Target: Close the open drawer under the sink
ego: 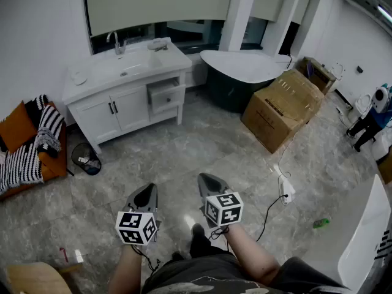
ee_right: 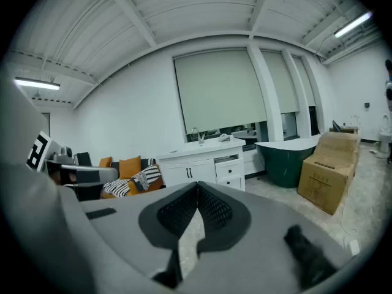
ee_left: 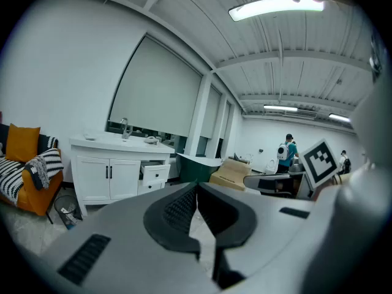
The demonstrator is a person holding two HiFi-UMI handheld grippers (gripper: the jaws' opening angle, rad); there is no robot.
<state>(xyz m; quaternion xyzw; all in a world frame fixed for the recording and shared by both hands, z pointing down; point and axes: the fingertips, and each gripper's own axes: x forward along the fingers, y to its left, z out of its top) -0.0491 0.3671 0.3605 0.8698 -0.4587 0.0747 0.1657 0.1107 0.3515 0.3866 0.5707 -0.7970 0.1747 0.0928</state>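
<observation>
A white vanity [ego: 125, 106] with a sink and tap stands against the far wall. Its upper right drawer [ego: 166, 94] is pulled out; the same drawer [ee_left: 154, 172] shows in the left gripper view, and again as the drawer [ee_right: 229, 165] in the right gripper view. Both grippers hover over the stone floor, far short of the vanity. My left gripper [ego: 144, 196] is shut with nothing in it, tips meeting [ee_left: 196, 187]. My right gripper [ego: 208, 184] is also shut and empty, tips together [ee_right: 197, 187].
A dark green bathtub [ego: 242, 72] and a big cardboard box [ego: 283, 107] stand right of the vanity. An orange sofa with striped cushions [ego: 27, 143] and a small bin [ego: 86, 158] sit to its left. A white cable and plug [ego: 285, 192] lie on the floor. A person [ee_left: 286, 152] stands far off.
</observation>
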